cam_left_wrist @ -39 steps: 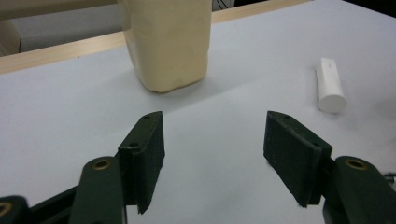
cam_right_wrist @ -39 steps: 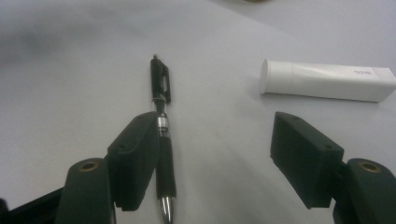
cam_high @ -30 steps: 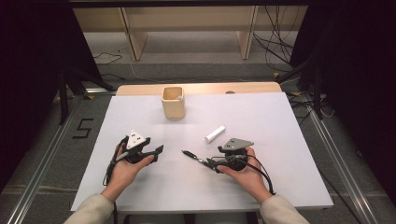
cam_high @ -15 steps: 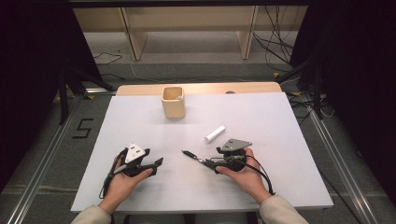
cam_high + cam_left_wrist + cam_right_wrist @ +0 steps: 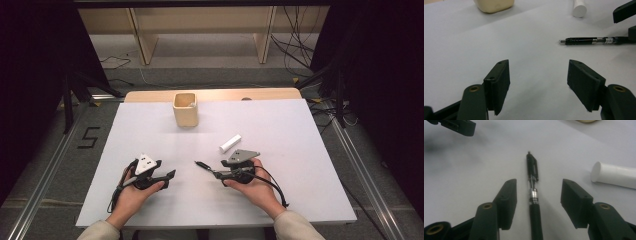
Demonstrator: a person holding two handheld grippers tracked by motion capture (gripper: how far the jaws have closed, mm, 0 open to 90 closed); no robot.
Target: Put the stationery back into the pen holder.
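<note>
Since a second ago the left gripper (image 5: pixel 167 176) has slid back toward the person and a little to the right, ending low on the near left of the table (image 5: pixel 300 130), while the right gripper (image 5: pixel 204 165) has kept its place on the near right, as have the loose things on the sheet. The table is the largest thing here, a white top with a strip of bare wood along its far edge, standing on grey floor with pale shelving beyond. Next in size is the cream-coloured cup (image 5: pixel 185 110), a squarish open container standing upright near the far edge, left of centre; something small and pale shows at its inner rim, but what it is cannot be told. Both grippers lie low on the sheet, each held in a hand, their tips pointing toward one another. The left gripper's jaws stand wide apart with only bare white surface between them. The right gripper's jaws are also spread wide, and the black pen (image 5: pixel 533 192) lies on the table between them, touched by neither, its tip pointing toward the left gripper. Smallest, the white cylinder (image 5: pixel 230 143) lies on its side just beyond the right gripper, well apart from the cup.
</note>
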